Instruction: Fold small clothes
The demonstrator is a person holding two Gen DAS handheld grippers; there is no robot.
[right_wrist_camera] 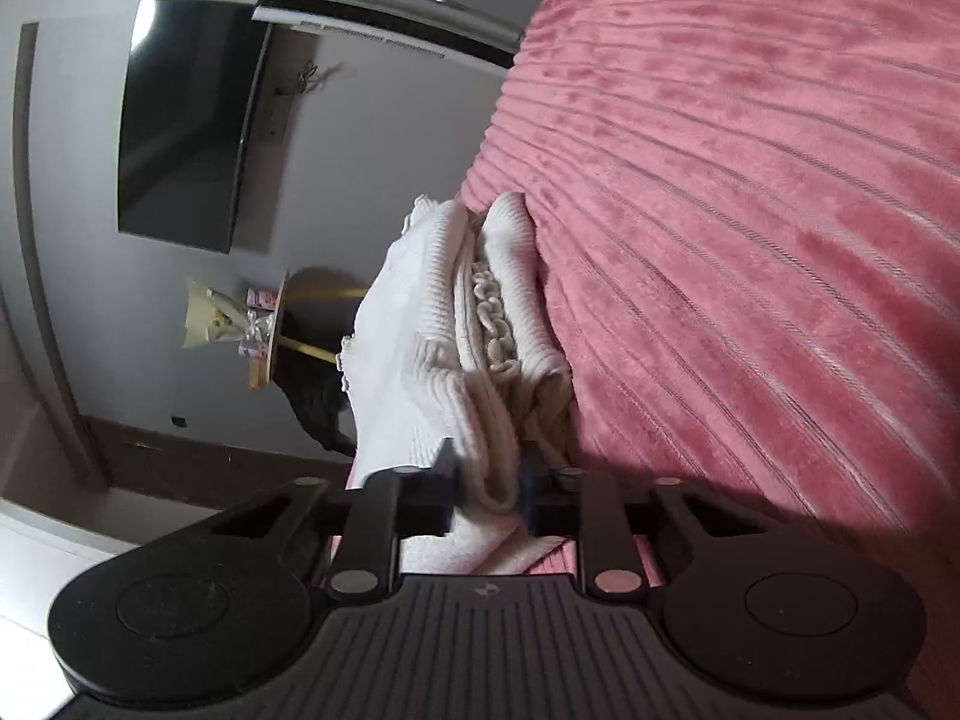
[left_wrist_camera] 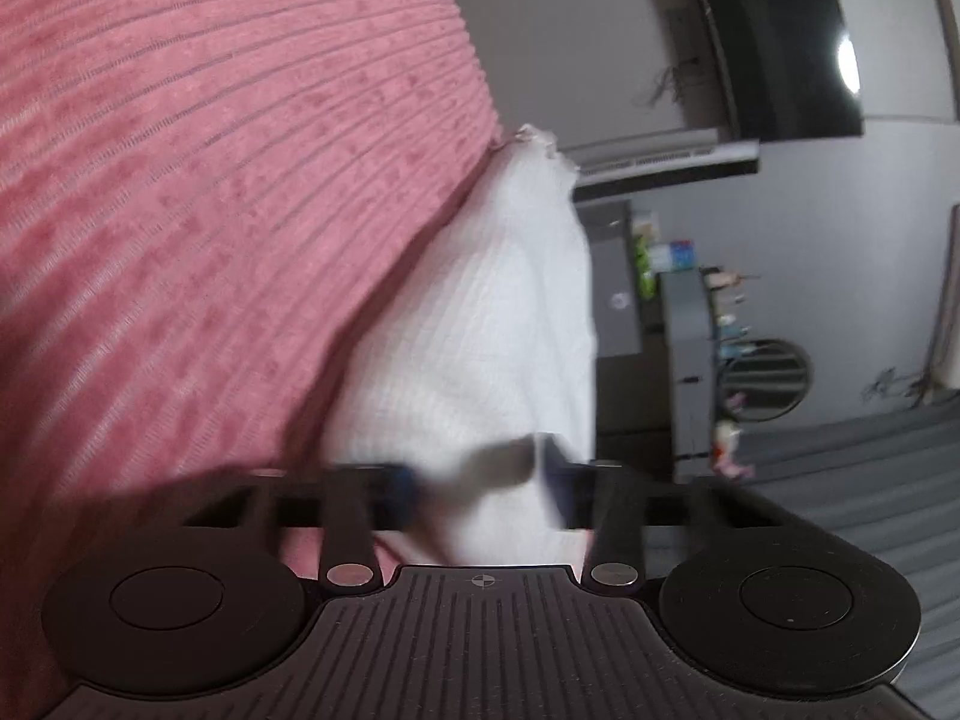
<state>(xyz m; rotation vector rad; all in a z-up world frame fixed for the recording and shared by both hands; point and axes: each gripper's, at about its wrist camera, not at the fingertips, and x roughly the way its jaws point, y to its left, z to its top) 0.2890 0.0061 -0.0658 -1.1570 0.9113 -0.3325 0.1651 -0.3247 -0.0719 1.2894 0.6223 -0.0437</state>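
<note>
Folded garment on bedspread.

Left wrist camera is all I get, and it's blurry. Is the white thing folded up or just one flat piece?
Observer: Folded. The right wrist view shows the white knit garment bunched in several layers, with a frilly trim between them.
Operator: Is the other gripper holding it too?
Observer: Yes, the right gripper is shut on a thick fold.
Operator: What's behind it on that side?
Observer: A dark wall-mounted screen, beyond the pink ribbed blanket.
</note>
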